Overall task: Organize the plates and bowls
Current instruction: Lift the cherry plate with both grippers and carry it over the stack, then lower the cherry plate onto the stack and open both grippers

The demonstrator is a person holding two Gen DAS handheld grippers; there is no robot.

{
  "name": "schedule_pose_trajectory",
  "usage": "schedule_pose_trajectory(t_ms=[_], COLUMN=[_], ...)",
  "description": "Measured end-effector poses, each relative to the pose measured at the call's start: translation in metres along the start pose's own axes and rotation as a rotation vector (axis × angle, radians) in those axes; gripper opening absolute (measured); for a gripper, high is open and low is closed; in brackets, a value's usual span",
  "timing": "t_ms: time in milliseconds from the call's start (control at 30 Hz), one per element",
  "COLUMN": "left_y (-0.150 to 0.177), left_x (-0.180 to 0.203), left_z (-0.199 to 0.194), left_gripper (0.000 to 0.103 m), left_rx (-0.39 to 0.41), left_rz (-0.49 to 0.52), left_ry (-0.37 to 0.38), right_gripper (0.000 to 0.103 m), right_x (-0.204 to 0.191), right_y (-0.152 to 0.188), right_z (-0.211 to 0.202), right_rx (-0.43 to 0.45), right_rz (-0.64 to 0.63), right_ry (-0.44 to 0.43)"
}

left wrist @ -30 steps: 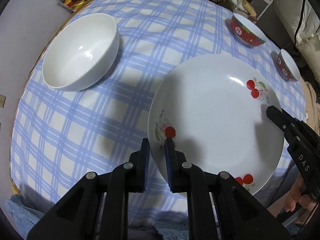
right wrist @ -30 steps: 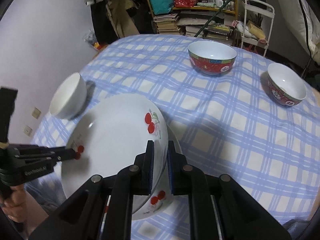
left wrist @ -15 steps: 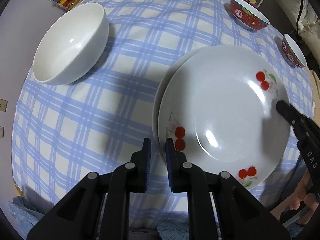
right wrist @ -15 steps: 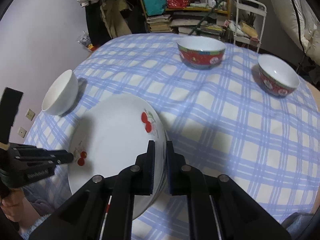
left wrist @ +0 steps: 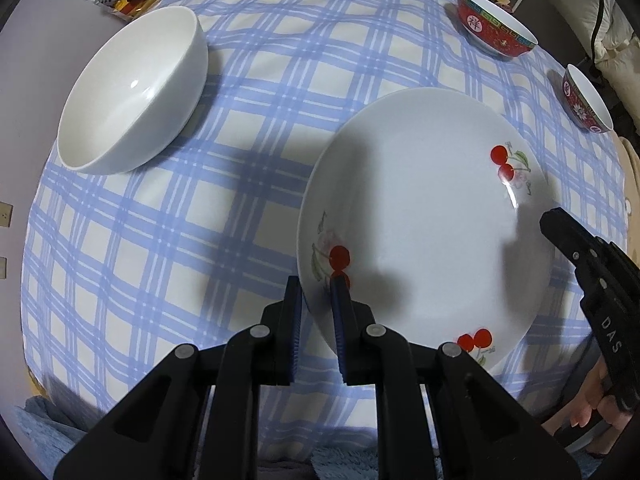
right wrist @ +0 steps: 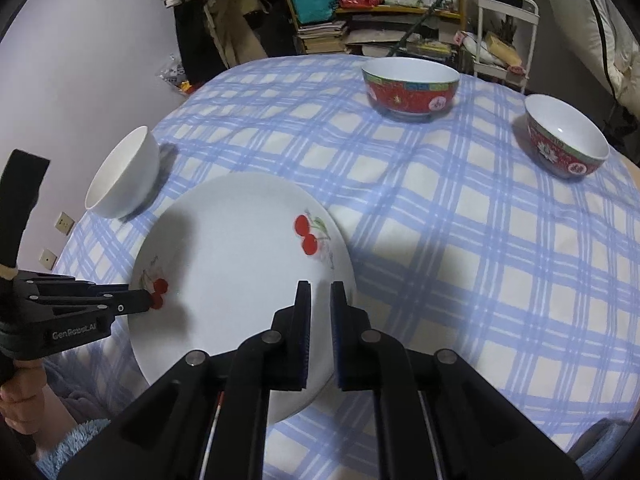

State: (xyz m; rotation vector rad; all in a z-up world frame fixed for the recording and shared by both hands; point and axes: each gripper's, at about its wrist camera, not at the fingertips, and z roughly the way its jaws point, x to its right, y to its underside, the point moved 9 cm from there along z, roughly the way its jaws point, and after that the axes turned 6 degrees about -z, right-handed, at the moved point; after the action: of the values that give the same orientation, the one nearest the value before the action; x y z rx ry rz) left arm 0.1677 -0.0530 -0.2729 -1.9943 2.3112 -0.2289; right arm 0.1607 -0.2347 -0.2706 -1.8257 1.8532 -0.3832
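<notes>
Worktop (right wrist: 460, 248): round, covered with a blue-and-white checked cloth.

Cherry-print plate (left wrist: 432, 216): white, shallow, at the near edge of the worktop. Three cherry motifs on its rim. Held from two sides.

Left tool (left wrist: 316, 312): points down at the plate's left rim beside one cherry motif. The rim sits between the two blue pads, which are drawn in narrow around it; clamped on the plate. In the right wrist view the same tool (right wrist: 148, 300) reaches in from the left, tips at the cherry motif.

Right tool (right wrist: 320, 320): angled downward, pads close together with the plate's right rim between them; clamped on the plate. In the left wrist view it (left wrist: 556, 224) enters from the right, tip at the plate's edge. A hand (left wrist: 592, 412) grips its handle below.

White bowl (left wrist: 132, 88): plain, upright, near the left edge of the worktop, apart from the plate.

Large red bowl (right wrist: 410, 90): patterned outside, white inside, upright, toward the far edge.

Small red bowl (right wrist: 566, 142): same style, upright, near the right edge, apart from the large one.

Beyond the far edge: cluttered shelves with books (right wrist: 320, 36) and a white wire cart (right wrist: 506, 32).
</notes>
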Motion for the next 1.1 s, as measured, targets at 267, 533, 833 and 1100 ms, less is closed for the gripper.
schedule_pose_trajectory(t_ms=[267,533,833,1100], left_y=[-0.002,-0.006,-0.004,-0.003], left_x=[-0.002,-0.001,-0.012,-0.019], left_z=[-0.001,-0.002,-0.016,-0.051], left_gripper=[0.017,0.019,0.020,0.023], left_rx=[0.007,0.020,0.028,0.108], left_rz=[-0.002,0.014,-0.038,0.026], left_ry=[-0.004,-0.029,-0.021,-0.086], right_gripper=[0.010,0.011,0.011,0.043], right_x=[0.003,0.005,0.000,-0.013], right_y=[-0.001,-0.004,-0.006,-0.017], right_z=[0.000,-0.002,-0.010,-0.029], right_rx=[0.010,0.025,0.040,0.078], right_rz=[0.029,0.047,0.028,0.003], right_ry=[-0.017,-0.024,-0.017,0.002])
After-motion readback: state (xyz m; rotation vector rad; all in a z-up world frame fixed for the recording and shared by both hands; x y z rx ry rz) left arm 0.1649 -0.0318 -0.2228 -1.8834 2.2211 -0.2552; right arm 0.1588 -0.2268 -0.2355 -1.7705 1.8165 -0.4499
